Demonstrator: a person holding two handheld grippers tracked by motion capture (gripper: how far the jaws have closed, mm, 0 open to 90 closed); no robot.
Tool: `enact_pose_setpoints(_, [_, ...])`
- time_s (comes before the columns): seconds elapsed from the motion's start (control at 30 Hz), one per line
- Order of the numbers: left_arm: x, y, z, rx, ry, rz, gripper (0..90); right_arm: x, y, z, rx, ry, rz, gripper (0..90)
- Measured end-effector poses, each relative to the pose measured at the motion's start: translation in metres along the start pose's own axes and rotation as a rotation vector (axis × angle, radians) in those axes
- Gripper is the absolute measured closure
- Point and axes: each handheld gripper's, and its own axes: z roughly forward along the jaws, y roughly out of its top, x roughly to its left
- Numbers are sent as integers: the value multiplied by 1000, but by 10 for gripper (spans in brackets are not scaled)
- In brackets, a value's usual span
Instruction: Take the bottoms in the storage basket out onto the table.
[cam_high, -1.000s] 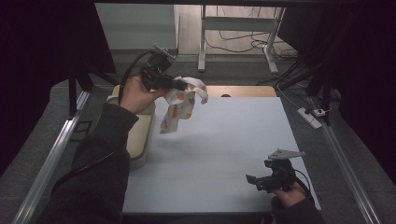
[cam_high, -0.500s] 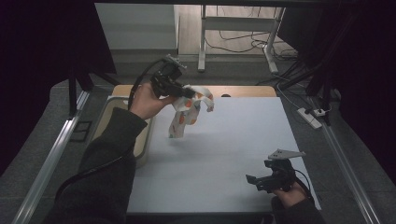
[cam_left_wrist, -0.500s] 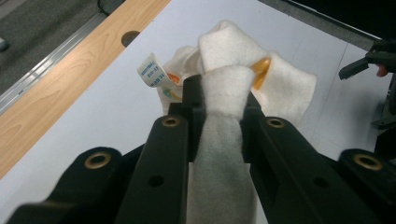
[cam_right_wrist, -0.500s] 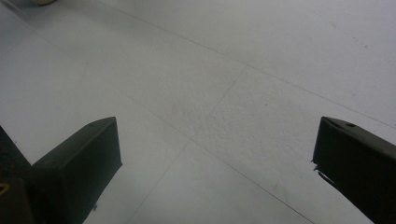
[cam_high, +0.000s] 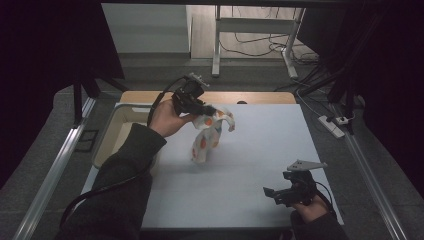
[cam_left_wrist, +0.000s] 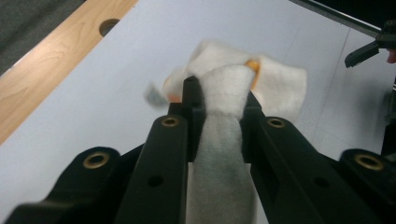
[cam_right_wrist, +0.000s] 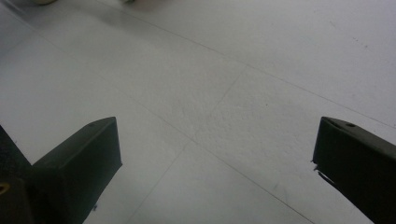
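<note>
A white cloth with orange spots (cam_high: 207, 135) hangs from my left gripper (cam_high: 207, 109) over the back middle of the white table (cam_high: 260, 145). Its lower end reaches down to the table top. In the left gripper view both black jaws pinch a bunched fold of the cloth (cam_left_wrist: 223, 121), and the rest spreads beyond the fingertips. My right gripper (cam_high: 272, 192) rests low near the table's front right corner, held by a hand. Its jaws stand wide apart in the right gripper view, my right gripper (cam_right_wrist: 215, 140) having only bare table between them.
A cream tray (cam_high: 112, 135) lies along the table's left side, partly under the left forearm. A wooden strip with a hole (cam_left_wrist: 109, 25) runs along the table's far edge. Metal rails flank both sides. A power strip (cam_high: 332, 125) lies off the right edge.
The left hand has carried the cloth to the right and downward, from above the tray toward the table's middle. The cloth's lower end now reaches the table. The right gripper has stayed put.
</note>
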Motion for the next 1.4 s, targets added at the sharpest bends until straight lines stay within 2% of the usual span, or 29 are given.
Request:
enact_pose_setpoints(0.33, [2,-15,25,16,-5,-13,788,0,0,0,0,0,0,9])
enact_pose_setpoints(0.8, [5,-38,59,55,17,-17,783,0,0,0,0,1,0,10])
enact_pose_setpoints(1.1, [4,-47,78,76,17,-24,776,0,0,0,-1,1,-1,9])
enact_pose_setpoints(1.4, [6,-62,97,107,8,-60,766,0,0,0,0,1,-3,10])
